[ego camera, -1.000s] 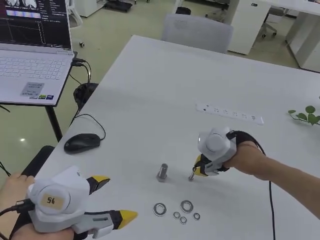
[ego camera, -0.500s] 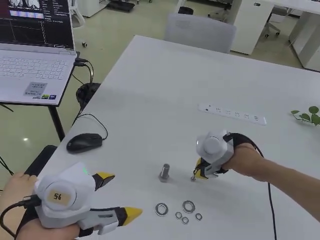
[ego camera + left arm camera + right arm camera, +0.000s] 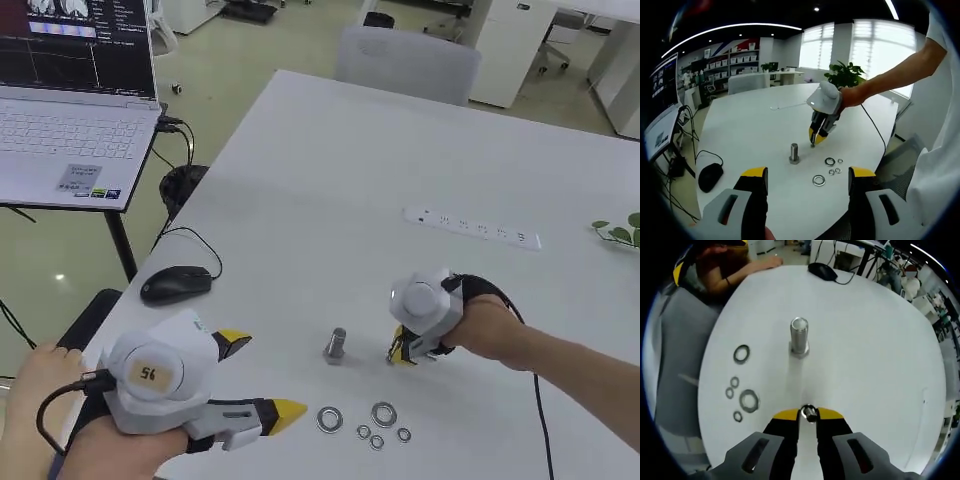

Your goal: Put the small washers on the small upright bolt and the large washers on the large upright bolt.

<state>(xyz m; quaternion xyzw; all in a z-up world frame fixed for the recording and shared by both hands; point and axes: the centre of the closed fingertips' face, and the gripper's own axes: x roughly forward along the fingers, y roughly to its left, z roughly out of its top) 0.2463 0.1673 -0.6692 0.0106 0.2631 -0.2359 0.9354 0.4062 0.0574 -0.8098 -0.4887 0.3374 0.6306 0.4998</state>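
Washers (image 3: 329,419), two large and three small, all lie loose on the table (image 3: 300,200). None is on a bolt, so I judge the whole job is left to do. My left gripper (image 3: 265,375) is wide open and empty, with the washers just ahead of it, toward its right jaw. Further ahead the large bolt (image 3: 335,345) stands upright. Right of that, my right gripper (image 3: 403,352) is pinched on the small bolt (image 3: 809,414), held upright at the table.
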